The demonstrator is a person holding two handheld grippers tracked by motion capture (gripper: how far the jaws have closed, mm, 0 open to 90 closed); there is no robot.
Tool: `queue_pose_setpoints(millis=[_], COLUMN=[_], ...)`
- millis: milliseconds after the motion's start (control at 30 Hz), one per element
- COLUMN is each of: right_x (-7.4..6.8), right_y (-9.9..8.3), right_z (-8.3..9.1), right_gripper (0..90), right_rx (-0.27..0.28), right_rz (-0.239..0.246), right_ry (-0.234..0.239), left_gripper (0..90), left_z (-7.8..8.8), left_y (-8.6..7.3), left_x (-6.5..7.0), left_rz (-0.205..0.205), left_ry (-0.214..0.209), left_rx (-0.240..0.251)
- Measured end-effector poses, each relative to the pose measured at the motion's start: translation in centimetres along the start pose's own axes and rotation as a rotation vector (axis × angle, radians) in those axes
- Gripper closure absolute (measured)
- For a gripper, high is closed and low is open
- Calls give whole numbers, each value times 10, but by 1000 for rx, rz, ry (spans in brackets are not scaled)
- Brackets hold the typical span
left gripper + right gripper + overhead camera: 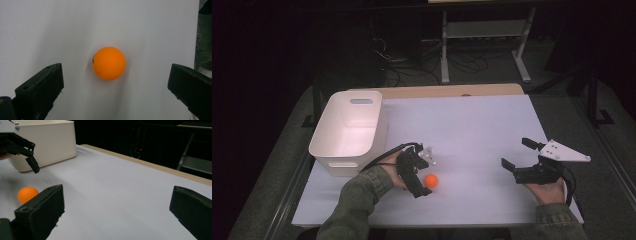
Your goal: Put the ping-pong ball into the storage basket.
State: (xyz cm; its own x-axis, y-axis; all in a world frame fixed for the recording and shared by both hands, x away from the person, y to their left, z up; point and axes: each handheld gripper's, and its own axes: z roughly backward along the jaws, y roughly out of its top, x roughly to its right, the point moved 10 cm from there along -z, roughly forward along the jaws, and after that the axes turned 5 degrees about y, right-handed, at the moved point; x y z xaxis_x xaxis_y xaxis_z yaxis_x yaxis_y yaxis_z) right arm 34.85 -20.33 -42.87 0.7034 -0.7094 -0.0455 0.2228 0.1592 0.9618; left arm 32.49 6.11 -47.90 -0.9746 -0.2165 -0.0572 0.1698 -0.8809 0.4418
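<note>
I see 1 small orange ball [109, 63] lying on the white table [482, 130] directly between my left gripper [115, 82]'s 2 spread jaws, touching neither; it looks light, smooth and ready to roll, probably hollow, so I would pinch it gently across its widest middle. My right gripper [517, 152] hangs wide open and empty, well apart, with a white bin [348, 131] just beyond the left hand.

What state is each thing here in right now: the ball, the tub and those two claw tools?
Orange ball: lying loose on the white table, between the left gripper's open jaws, untouched.
White bin: upright at the table's left side, empty.
Left gripper: open, poised over the ball.
Right gripper: open, holding nothing, away from the ball.
</note>
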Motion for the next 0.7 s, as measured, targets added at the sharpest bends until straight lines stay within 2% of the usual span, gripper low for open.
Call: queue_pose_setpoints(millis=[700], right_x=[1], right_y=[-1], right_z=[1], right_gripper=[0], right_rx=[1], right_rz=[1], right_ry=[-11], left_gripper=[4], left_z=[-19], left_y=[-1], left_x=[1], left_rz=[-8], left_ry=[-18], left_rx=[-30])
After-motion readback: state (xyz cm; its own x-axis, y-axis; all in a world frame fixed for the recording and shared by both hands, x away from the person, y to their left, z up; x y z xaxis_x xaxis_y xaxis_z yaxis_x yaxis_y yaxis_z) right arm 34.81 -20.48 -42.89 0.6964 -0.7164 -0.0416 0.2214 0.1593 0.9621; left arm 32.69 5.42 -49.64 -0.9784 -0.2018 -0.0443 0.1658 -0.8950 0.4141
